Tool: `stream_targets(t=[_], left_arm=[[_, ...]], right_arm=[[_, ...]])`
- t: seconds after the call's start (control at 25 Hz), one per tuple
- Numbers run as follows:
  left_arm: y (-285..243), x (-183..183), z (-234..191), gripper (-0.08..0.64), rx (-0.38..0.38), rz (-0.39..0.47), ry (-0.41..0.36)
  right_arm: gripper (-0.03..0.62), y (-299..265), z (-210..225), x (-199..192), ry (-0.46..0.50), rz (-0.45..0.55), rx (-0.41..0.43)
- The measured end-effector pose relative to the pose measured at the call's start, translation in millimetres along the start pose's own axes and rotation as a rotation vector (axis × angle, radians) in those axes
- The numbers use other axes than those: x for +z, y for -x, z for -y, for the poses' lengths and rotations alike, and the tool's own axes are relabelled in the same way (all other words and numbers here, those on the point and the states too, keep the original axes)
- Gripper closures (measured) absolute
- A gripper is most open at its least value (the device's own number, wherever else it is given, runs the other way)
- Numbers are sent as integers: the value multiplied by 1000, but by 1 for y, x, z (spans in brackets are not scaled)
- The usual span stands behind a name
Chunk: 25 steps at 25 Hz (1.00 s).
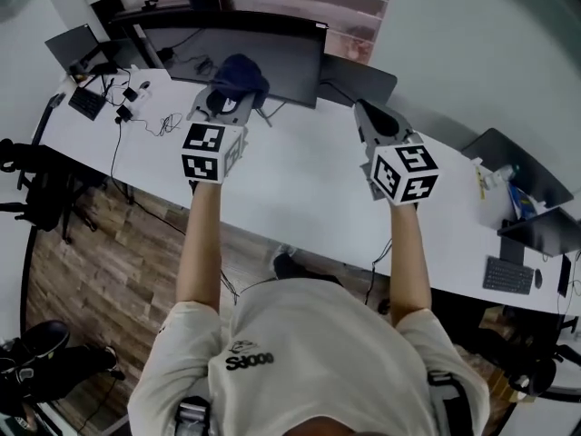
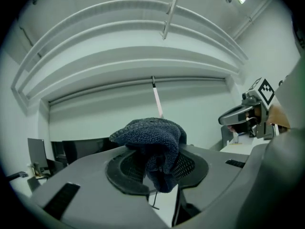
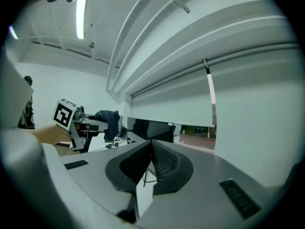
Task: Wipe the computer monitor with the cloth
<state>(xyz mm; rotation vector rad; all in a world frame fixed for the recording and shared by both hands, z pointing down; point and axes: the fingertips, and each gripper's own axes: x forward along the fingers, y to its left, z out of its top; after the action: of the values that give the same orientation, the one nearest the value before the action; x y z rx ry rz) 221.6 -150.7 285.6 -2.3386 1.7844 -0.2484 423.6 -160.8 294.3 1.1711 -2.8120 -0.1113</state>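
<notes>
A dark blue cloth [image 1: 241, 77] is bunched at the tip of my left gripper [image 1: 227, 103], which is shut on it in front of the wide black monitor [image 1: 290, 62]. In the left gripper view the cloth [image 2: 155, 149] hangs out between the jaws, which pinch it. My right gripper [image 1: 370, 121] is held up to the right, near a smaller dark monitor [image 1: 363, 80], shut with nothing in it. From the right gripper view [image 3: 150, 163] the wide monitor [image 3: 150, 130] and the left gripper with the cloth [image 3: 108, 120] appear at the left.
A long white desk [image 1: 300, 189] carries cables [image 1: 150, 116] and a keyboard [image 1: 86, 103] at the left, and another keyboard [image 1: 507, 275] and monitors [image 1: 513, 166] at the right. An office chair [image 1: 36, 189] stands left of the desk on wooden floor.
</notes>
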Motion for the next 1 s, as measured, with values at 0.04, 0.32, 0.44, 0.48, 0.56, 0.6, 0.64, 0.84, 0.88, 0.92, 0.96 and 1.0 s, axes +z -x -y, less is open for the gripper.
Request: stream_targets(t=[0.04, 0.32, 0.44, 0.48, 0.56, 0.6, 0.64, 0.84, 0.88, 0.92, 0.96, 1.0], left_arm=[[12, -3, -1, 443, 10, -5, -3], [89, -24, -1, 443, 55, -51, -30], [117, -32, 2, 443, 51, -59, -52], [126, -33, 3, 442, 52, -56, -52], [141, -34, 3, 442, 51, -38, -47], [148, -34, 4, 442, 48, -26, -42], [154, -34, 4, 442, 45, -18, -37], [175, -37, -1, 442, 69, -40, -79], [177, -37, -3, 442, 74, -43, -91], [179, -36, -5, 442, 77, -45, -101], [181, -35, -8, 442, 79, -46, -107], [182, -34, -11, 442, 80, -48, -110]], right_arm=[[592, -1, -10, 1, 10, 2, 22], [592, -5, -69, 3, 66, -8, 117], [592, -1, -91, 7, 82, 14, 137], [592, 1, -98, 8, 92, 19, 150], [592, 3, -113, 10, 108, 29, 184], [592, 3, -121, 11, 113, 35, 204], [592, 4, -128, 12, 120, 42, 220], [592, 2, -153, 19, 142, 63, 239], [592, 1, -157, 20, 142, 65, 243], [592, -1, -161, 20, 147, 65, 246], [592, -4, -165, 20, 157, 65, 249], [592, -7, -170, 21, 170, 64, 252]])
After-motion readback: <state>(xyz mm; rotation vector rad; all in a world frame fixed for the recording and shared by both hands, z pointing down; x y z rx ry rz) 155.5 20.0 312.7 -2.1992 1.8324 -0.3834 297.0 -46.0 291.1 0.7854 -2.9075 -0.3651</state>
